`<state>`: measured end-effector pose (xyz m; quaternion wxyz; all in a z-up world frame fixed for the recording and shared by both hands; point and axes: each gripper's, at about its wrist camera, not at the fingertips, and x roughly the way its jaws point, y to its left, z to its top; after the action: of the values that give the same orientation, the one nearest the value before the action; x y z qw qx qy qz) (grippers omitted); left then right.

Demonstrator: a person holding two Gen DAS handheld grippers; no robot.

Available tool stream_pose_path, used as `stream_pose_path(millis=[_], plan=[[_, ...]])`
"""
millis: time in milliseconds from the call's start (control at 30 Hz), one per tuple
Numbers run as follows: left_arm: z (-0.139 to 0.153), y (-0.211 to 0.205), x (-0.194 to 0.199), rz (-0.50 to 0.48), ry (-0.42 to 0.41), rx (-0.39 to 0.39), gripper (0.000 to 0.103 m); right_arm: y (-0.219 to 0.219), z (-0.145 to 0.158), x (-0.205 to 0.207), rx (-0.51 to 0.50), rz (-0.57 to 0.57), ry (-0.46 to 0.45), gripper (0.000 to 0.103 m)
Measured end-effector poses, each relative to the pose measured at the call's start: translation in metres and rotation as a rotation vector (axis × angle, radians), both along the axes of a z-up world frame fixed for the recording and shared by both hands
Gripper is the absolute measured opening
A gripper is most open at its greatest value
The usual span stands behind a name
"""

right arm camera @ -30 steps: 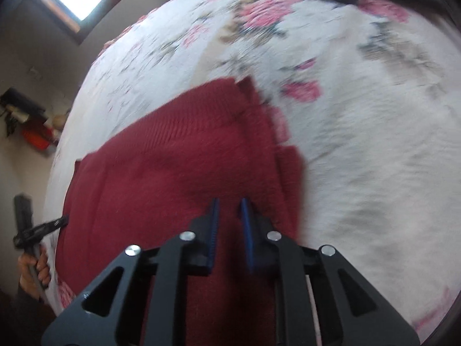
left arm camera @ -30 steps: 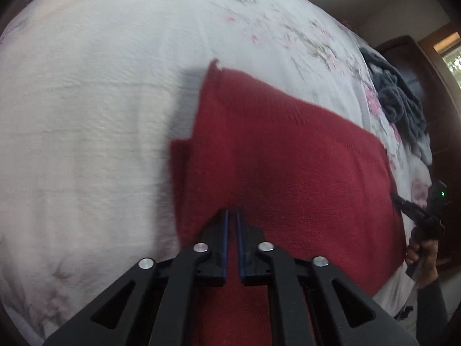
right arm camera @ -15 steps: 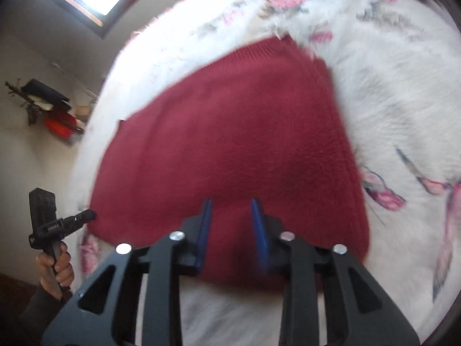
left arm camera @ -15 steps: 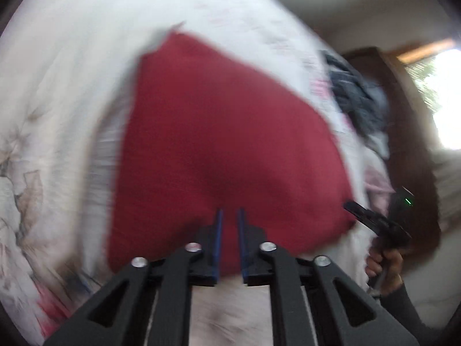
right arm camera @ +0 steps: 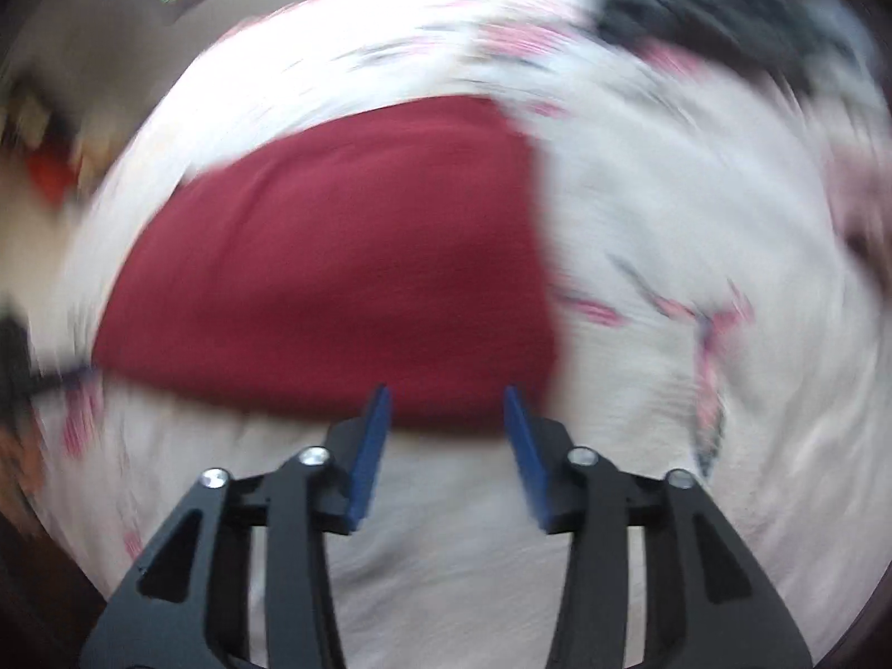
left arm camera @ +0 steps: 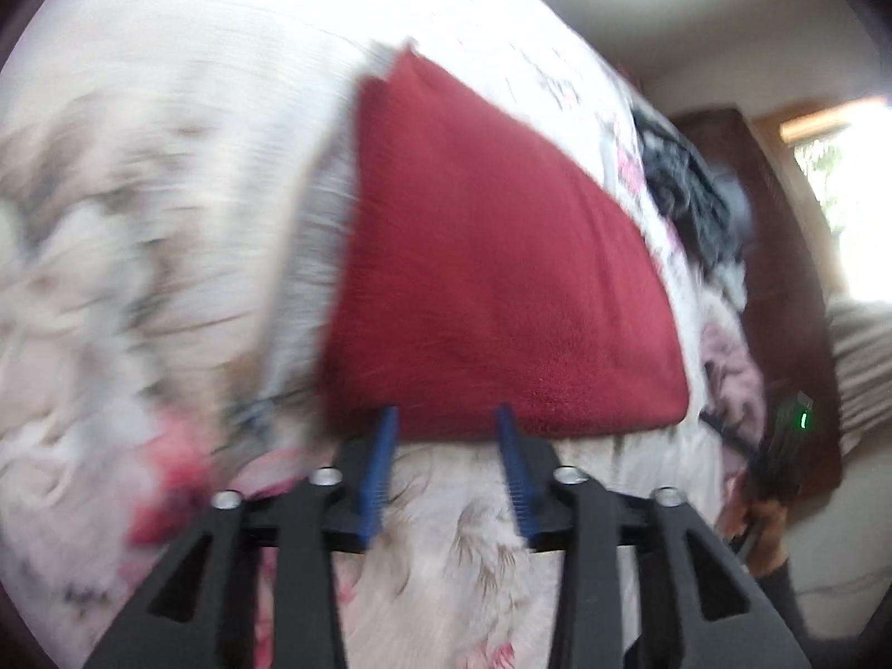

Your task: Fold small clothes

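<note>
A dark red knitted garment (left arm camera: 490, 273) lies folded flat on a white floral bedspread (left arm camera: 156, 178). In the left wrist view my left gripper (left arm camera: 446, 418) is open, its blue-padded tips at the garment's near edge, nothing between them. The right wrist view shows the same red garment (right arm camera: 345, 267) and my right gripper (right arm camera: 446, 396), open too, with its tips at the near edge and nothing held. The right gripper (left arm camera: 780, 446), held in a hand, shows at the far right of the left wrist view. Both views are blurred by motion.
A dark grey heap of clothes (left arm camera: 691, 195) lies on the bed beyond the red garment, also at the top right as a dark heap (right arm camera: 713, 17). A dark wooden headboard (left arm camera: 780, 256) and a bright window (left arm camera: 853, 178) stand behind. White bedspread (right arm camera: 697, 212) stretches to the right.
Both grippers drew back from over the red garment to its near edge and opened. The garment now lies as a compact folded shape. The views have swung and blurred.
</note>
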<state>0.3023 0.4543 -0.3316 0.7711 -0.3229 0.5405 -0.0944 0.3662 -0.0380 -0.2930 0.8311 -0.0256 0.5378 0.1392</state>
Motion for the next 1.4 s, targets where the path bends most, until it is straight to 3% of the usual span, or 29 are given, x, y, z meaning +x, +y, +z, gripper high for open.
stream_pose_path(millis=[33, 100, 167, 333, 500, 700, 900, 1000, 1167, 1400], plan=[[0.002, 0.011, -0.011, 0.046, -0.013, -0.007, 0.075, 0.036, 0.004, -0.017, -0.068, 0.096, -0.041, 0.057], [0.001, 0.035, -0.029, 0.099, -0.016, -0.071, 0.075, 0.106, 0.005, -0.05, -0.16, 0.27, -0.122, 0.067], [-0.001, 0.045, -0.039, 0.154, -0.024, -0.116, 0.075, 0.155, 0.003, -0.073, -0.189, 0.376, -0.166, 0.074], [0.005, 0.066, -0.059, 0.212, -0.077, -0.169, 0.077, 0.282, -0.017, -0.105, -0.329, 0.632, -0.29, 0.072], [0.007, 0.074, -0.046, 0.252, -0.128, -0.207, 0.078, 0.345, -0.049, -0.107, -0.549, 0.757, -0.409, 0.072], [0.001, 0.083, -0.039, 0.256, -0.154, -0.259, 0.078, 0.38, -0.086, -0.105, -0.71, 0.837, -0.49, 0.07], [0.0, 0.099, -0.034, 0.261, -0.168, -0.314, 0.079, 0.385, -0.095, -0.077, -0.732, 0.793, -0.556, 0.068], [0.001, 0.102, -0.031, 0.259, -0.171, -0.317, 0.079, 0.386, -0.091, -0.068, -0.725, 0.777, -0.56, 0.059], [-0.001, 0.099, -0.025, 0.244, -0.153, -0.335, 0.079, 0.396, -0.092, -0.049, -0.688, 0.752, -0.531, 0.037], [-0.001, 0.1, -0.006, 0.242, -0.149, -0.378, 0.079, 0.391, -0.086, -0.029, -0.639, 0.717, -0.502, 0.024]])
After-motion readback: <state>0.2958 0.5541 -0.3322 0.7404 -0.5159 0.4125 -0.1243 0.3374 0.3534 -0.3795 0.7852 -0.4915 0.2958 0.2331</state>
